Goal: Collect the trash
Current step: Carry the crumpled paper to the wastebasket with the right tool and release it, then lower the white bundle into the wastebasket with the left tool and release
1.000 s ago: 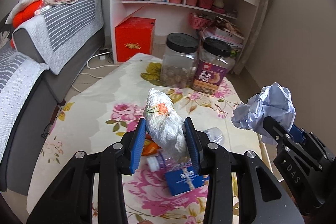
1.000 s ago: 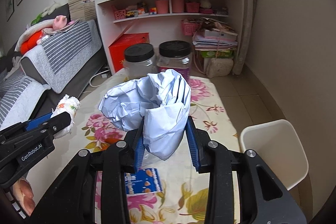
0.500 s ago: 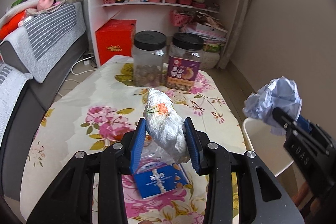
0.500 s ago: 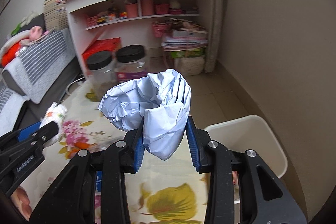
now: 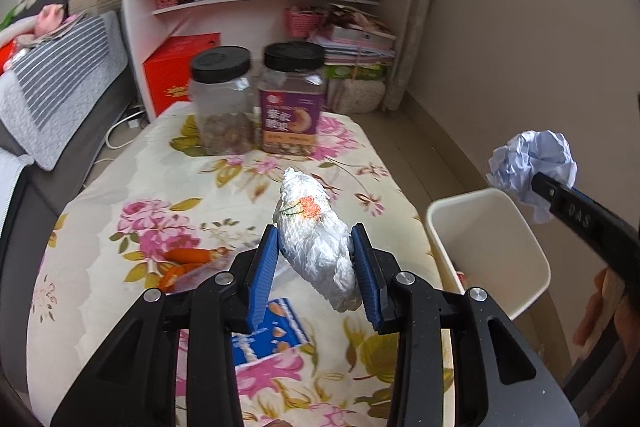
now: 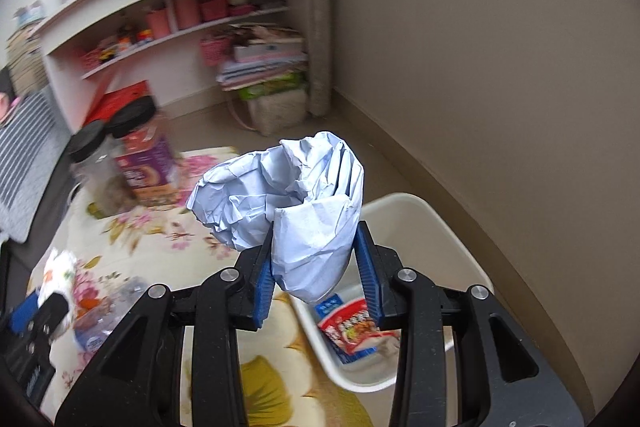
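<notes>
Both wrist views look steeply down; sharing bin [image 5: 486, 247].

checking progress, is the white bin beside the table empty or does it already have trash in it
Not empty. The right wrist view shows a red and white snack wrapper lying at the bottom of the white bin; the rest of its floor looks bare.

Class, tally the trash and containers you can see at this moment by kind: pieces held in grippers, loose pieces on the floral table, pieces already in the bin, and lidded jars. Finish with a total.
Held in grippers: 2, white wad, blue paper
Loose on table: 2, blue packet, orange wrapper
In bin: 1, red packet
Lidded jars: 2, clear jar, purple-label jar
Total: 7
</notes>
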Demonstrator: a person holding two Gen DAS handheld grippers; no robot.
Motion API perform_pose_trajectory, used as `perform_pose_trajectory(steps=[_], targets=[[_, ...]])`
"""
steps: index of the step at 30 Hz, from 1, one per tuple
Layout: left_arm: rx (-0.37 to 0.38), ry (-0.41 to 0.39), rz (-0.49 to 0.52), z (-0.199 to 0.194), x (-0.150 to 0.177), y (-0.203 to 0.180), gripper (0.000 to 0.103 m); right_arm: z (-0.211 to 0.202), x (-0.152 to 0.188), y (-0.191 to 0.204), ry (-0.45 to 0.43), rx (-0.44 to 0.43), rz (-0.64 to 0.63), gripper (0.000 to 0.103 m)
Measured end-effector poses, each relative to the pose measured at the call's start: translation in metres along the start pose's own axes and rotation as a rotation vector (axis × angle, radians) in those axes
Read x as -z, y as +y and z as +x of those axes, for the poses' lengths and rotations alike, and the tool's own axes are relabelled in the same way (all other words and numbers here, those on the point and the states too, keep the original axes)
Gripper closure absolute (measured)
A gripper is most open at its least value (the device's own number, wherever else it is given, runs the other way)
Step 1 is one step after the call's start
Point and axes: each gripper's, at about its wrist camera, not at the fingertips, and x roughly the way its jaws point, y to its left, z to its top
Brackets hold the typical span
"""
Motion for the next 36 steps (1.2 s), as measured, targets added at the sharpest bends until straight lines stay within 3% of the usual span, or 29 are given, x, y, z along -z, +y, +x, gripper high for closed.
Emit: perform_pose_trajectory(steps=[6, 8, 11, 18, 29, 32, 34, 36], targets=[[0.024, 0.01, 0.022, 0.011, -0.003, -0.03, 0.065, 0.012, -0.006, -0.042, 0.042, 0.078, 0.106, 0.061], [0.046, 0.018, 0.021, 0.015, -0.006, -0.044, 0.065, 0.008, -0.01, -0.058, 0.028, 0.096, 0.149, 0.047], [0.078, 0.029, 0.035, 0.023, -0.01, -0.07, 0.065, 0.0, -0.016, -0.082, -0.011, 0.13, 0.205, 0.038], [0.149, 0.08, 0.05, 0.044, -0.013, -0.123, 0.065, -0.007, -0.021, -0.126, -0.038, 0.169, 0.308, 0.034], [0.221, 0.17, 0.066, 0.074, -0.007, -0.183, 0.065, -0.024, -0.027, -0.159, -0.089, 0.169, 0.406, 0.03], [0.249, 0.193, 0.066, 0.081, -0.008, -0.19, 0.059, -0.025, -0.027, -0.162, -0.089, 0.168, 0.413, 0.029], [0.262, 0.198, 0.056, 0.082, -0.008, -0.192, 0.045, -0.024, -0.027, -0.164, -0.085, 0.166, 0.419, 0.029], [0.264, 0.192, 0.051, 0.081, -0.008, -0.191, 0.041, -0.025, -0.027, -0.164, -0.086, 0.166, 0.421, 0.026]])
